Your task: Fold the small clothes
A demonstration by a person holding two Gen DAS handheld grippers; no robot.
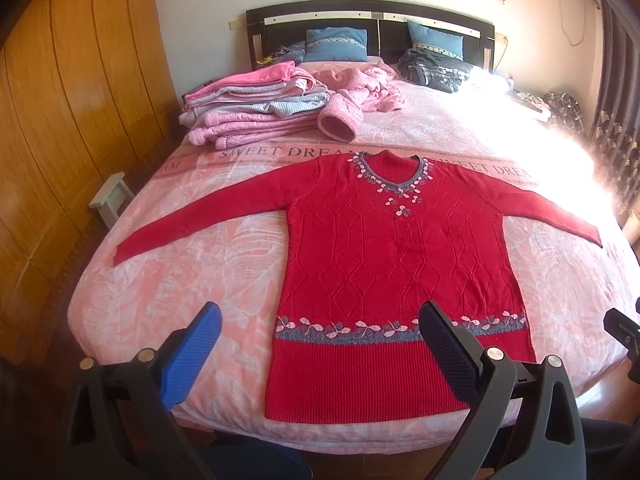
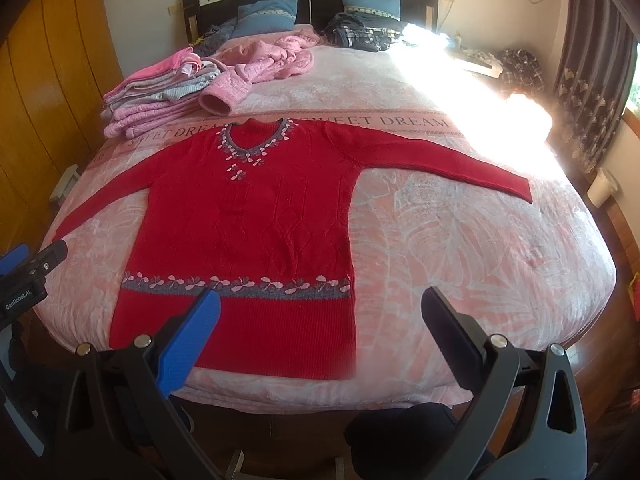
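2 tools, left tool [image 1: 320, 344] and right tool [image 2: 320, 328], hang spread above the flat red sweater [image 1: 392, 256]; folding likely starts by pinching a sleeve.

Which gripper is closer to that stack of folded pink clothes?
Left. The left gripper hovers nearer the pile of folded clothes; the right gripper sits farther right.

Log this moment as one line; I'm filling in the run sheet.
stage: pre-fold | red sweater: flat on bed, sleeves spread | left gripper: open, empty | right gripper: open, empty | folded pile: far left
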